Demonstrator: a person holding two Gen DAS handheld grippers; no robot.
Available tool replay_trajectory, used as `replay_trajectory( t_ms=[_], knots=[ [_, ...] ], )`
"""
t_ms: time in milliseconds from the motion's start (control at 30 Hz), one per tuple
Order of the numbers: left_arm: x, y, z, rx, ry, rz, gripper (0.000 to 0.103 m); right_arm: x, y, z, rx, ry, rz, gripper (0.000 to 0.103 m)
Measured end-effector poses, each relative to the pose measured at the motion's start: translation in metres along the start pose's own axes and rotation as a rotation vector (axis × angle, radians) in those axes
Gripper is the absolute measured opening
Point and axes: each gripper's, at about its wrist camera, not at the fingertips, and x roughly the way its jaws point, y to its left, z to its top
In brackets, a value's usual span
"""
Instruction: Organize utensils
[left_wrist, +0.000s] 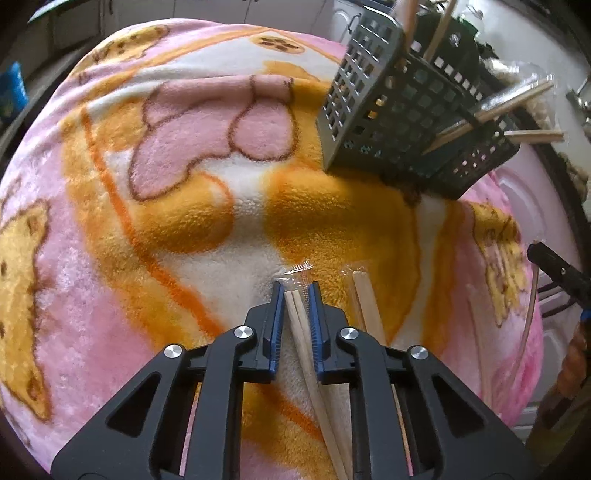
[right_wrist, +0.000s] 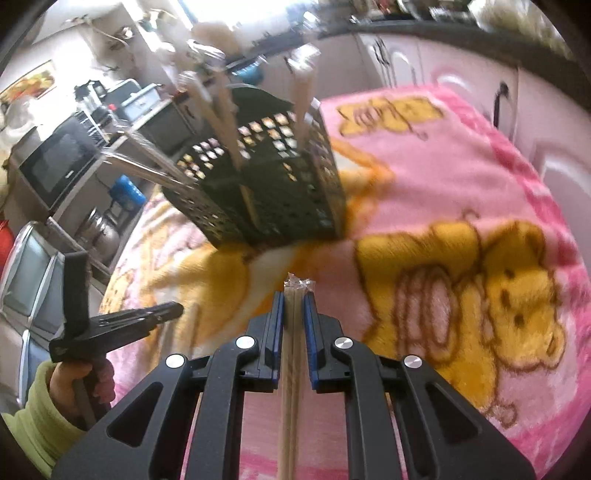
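Observation:
My left gripper (left_wrist: 297, 295) is shut on a pair of plastic-wrapped wooden chopsticks (left_wrist: 295, 314) that lies on the pink and yellow blanket (left_wrist: 184, 221). A second wrapped pair (left_wrist: 365, 306) rests just to its right. My right gripper (right_wrist: 293, 302) is shut on another wrapped pair (right_wrist: 291, 332), held off the blanket (right_wrist: 443, 184) and in line with its fingers. Ahead of both stands a dark perforated utensil basket (left_wrist: 399, 122) (right_wrist: 266, 184) with several chopsticks sticking out of it. In the right wrist view, a hand in a green sleeve holds the left gripper (right_wrist: 173, 310) low on the left.
The blanket covers the whole work surface and is soft and uneven. Part of the right gripper (left_wrist: 554, 273) shows at the right edge of the left wrist view. Beyond the blanket stand white cabinets (right_wrist: 461, 70), a microwave (right_wrist: 55, 166) and cluttered shelves.

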Motion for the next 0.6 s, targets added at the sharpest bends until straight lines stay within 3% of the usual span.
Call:
replay_trajectory(
  t_ms=[233,600],
  knots=[
    [-0.031,0.005,-0.001,-0.012,-0.081,-0.044,0.003,-0.021,0.016,-0.002,-0.056,-0.105,-0.007,0.011],
    [-0.095,-0.028,0.01,0.039,-0.297,-0.081,0.001,-0.057,0.039,-0.007,-0.137,-0.303,-0.006,0.011]
  ],
)
